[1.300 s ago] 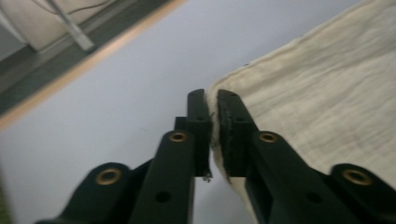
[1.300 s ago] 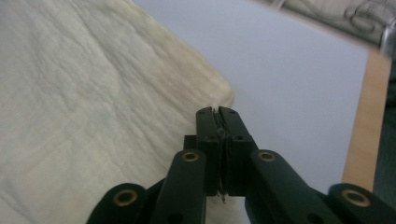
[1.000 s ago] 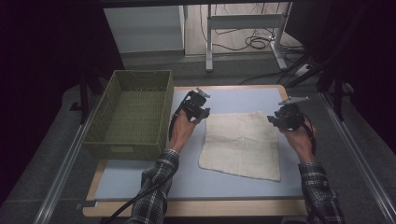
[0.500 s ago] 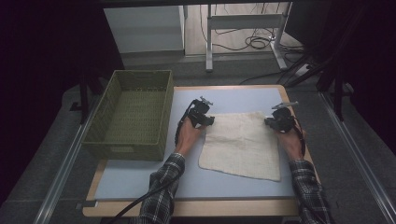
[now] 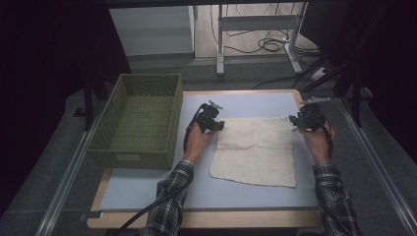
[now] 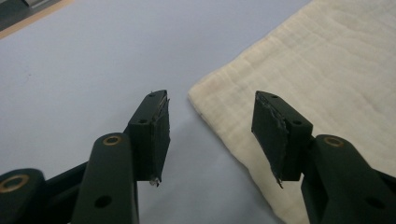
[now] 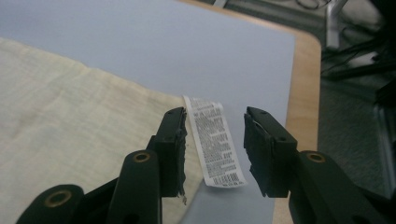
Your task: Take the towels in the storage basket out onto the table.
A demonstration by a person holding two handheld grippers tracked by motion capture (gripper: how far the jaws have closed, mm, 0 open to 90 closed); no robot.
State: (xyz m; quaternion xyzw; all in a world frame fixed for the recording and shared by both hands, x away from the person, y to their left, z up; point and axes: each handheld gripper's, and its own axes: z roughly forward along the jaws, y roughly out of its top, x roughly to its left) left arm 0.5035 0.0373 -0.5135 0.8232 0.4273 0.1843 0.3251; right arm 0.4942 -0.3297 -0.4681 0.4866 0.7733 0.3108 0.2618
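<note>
A cream cloth (image 5: 255, 150) lies flat on the light blue mat (image 5: 147, 189). My left gripper (image 5: 216, 125) is open at the cloth's far left corner (image 6: 198, 93), which lies between its spread jaws. My right gripper (image 5: 294, 122) is open at the far right corner, its jaws on either side of a white printed care label (image 7: 215, 142) that sticks out from the cloth (image 7: 70, 126). Neither gripper holds anything.
An empty green woven basket (image 5: 140, 118) stands at the left of the mat. The table's wooden edge (image 7: 306, 84) runs close to the right of the label. Beyond the table are metal stand legs and cables (image 5: 260, 44) on the floor.
Both grippers have moved inward and down to the cloth's two far corners. The cloth has not moved.
</note>
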